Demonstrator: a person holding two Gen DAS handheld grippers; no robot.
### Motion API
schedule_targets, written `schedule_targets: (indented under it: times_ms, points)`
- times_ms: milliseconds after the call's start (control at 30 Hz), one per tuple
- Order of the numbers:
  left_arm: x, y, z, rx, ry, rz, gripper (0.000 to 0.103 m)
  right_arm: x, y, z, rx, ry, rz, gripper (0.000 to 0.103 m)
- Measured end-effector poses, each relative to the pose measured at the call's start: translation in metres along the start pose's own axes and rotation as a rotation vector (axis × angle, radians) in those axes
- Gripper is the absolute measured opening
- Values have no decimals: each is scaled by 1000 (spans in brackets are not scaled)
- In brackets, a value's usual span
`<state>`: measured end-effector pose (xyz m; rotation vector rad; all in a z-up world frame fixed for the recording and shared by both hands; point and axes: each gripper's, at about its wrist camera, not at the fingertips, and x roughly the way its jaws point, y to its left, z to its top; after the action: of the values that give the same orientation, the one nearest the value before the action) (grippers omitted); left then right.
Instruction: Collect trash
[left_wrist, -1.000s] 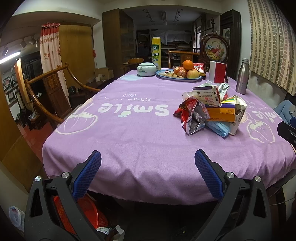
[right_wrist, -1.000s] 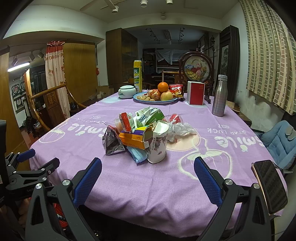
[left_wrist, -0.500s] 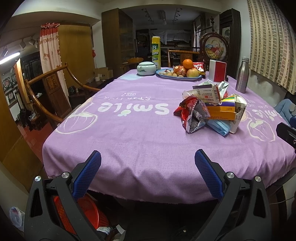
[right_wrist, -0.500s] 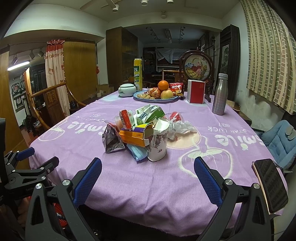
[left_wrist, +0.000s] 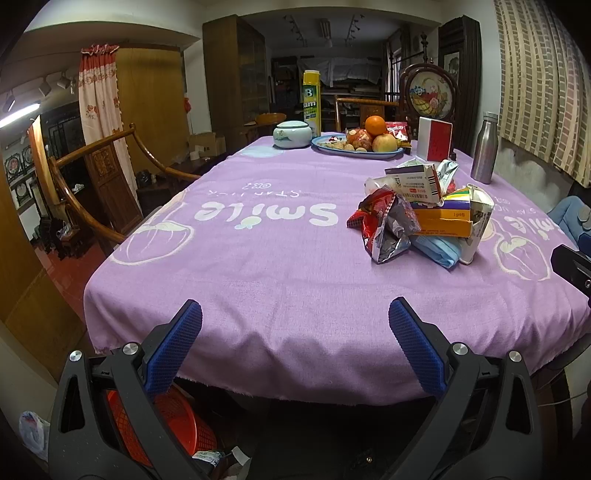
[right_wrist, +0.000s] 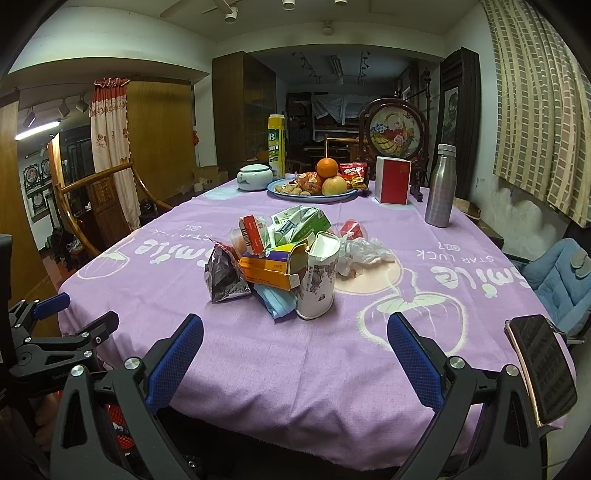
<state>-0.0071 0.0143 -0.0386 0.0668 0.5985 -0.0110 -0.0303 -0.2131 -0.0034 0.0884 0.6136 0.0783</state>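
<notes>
Trash pile (right_wrist: 280, 266) sits dead ahead of my right gripper (right_wrist: 295, 350), jaws wide and empty.
My left gripper (left_wrist: 295, 339), equally wide, sees it off right, farther.

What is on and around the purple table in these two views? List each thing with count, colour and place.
tablecloth: one, purple, over the table
trash pile: one heap, mixed colours, table centre
fruit plate: one, blue, far end
lidded jar: one, white, left of the plate
tall can: one, yellow, behind the jar
red box: one, right of the plate
bottle: one, silver, far right
basket: one, red, under the table edge
left tongs: open, near edge
right tongs: open, facing the pile
</notes>
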Motion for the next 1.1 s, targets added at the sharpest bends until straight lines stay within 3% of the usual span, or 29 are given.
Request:
schedule_targets:
  times_ms: [567, 867, 1100]
  points:
    - [12, 2, -1, 0, 35, 0, 97, 14, -1, -2, 9, 31, 10, 97]
    - [34, 3, 0, 21, 76, 11, 97, 46, -1, -2, 0, 97, 27, 97]
    - [59, 24, 10, -5, 112, 8, 97, 72, -9, -4, 18, 144, 34, 97]
